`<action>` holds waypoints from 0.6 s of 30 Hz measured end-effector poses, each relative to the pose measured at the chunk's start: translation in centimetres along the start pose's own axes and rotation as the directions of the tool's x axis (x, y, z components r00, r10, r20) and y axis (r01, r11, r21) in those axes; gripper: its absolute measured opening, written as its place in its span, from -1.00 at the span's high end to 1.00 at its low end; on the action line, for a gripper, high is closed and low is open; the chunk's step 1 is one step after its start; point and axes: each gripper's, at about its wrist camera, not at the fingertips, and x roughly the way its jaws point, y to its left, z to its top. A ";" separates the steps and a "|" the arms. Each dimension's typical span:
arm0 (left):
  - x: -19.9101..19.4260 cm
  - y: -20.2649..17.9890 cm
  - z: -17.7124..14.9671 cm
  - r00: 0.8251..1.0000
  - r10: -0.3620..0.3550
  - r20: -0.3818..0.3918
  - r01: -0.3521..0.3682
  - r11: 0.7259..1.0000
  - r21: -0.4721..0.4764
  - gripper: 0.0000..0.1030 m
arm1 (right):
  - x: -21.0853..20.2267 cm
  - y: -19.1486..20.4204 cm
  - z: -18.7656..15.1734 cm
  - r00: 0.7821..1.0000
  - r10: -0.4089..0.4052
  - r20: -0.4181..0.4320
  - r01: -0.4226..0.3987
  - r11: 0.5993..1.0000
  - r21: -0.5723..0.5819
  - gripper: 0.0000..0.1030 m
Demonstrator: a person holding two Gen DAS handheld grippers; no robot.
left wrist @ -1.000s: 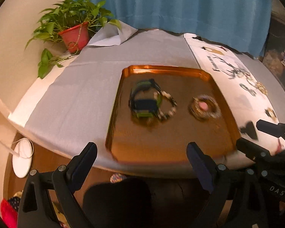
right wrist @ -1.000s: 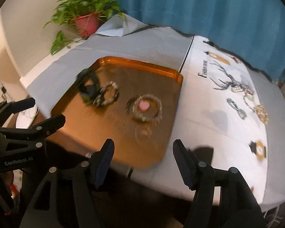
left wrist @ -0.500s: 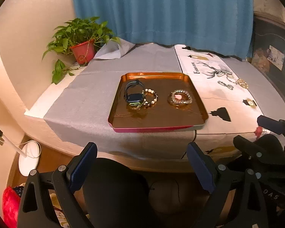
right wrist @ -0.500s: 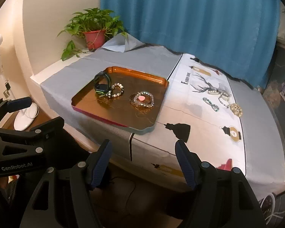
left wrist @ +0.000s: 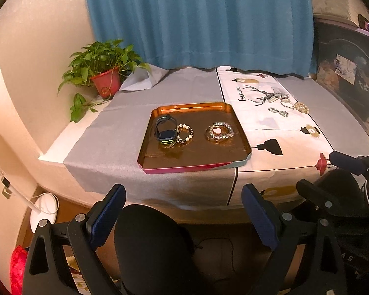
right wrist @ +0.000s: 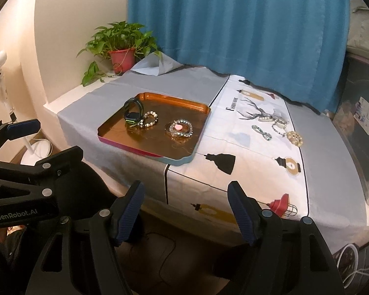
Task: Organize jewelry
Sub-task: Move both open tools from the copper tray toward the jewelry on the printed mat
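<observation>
Moved: both grippers pulled back from table, tray now farther off
Left gripper (left wrist: 183, 211): jaws wide, nothing held, off table edge
Right gripper (right wrist: 185, 209): jaws wide, nothing held
Tray (right wrist: 115, 120): holds watch (right wrist: 132, 113), bead bracelet (right wrist: 150, 119), crystal bracelet (right wrist: 179, 127)
Loose jewelry (right wrist: 278, 127): on printed cloth (right wrist: 246, 147), right of tray

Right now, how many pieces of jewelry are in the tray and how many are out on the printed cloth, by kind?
In the tray:
Watch: 1
Beaded bracelet: 1
Crystal bracelet around a pink piece: 1
On the printed cloth:
Bracelets or chains: about 3, too small to be sure
Round gold beaded piece: 1
Total: about 7
</observation>
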 end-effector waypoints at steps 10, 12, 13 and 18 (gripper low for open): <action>-0.8 -0.7 -0.2 1.000 0.013 0.014 -0.013 1.000 0.018 -0.82 | -0.9 -0.4 -0.3 1.000 0.008 0.020 -0.008 1.000 0.011 -0.38; -0.8 -0.7 -0.3 1.000 0.014 0.014 -0.014 1.000 0.018 -0.82 | -0.9 -0.5 -0.3 1.000 0.007 0.020 -0.007 1.000 0.010 -0.39; -0.8 -0.7 -0.3 1.000 0.013 0.015 -0.014 1.000 0.018 -0.82 | -0.9 -0.4 -0.4 1.000 0.007 0.020 -0.007 1.000 0.010 -0.39; -0.8 -0.8 -0.3 1.000 0.013 0.011 -0.013 1.000 0.021 -0.82 | -0.7 -0.5 -0.5 1.000 0.005 0.013 -0.005 1.000 0.016 -0.39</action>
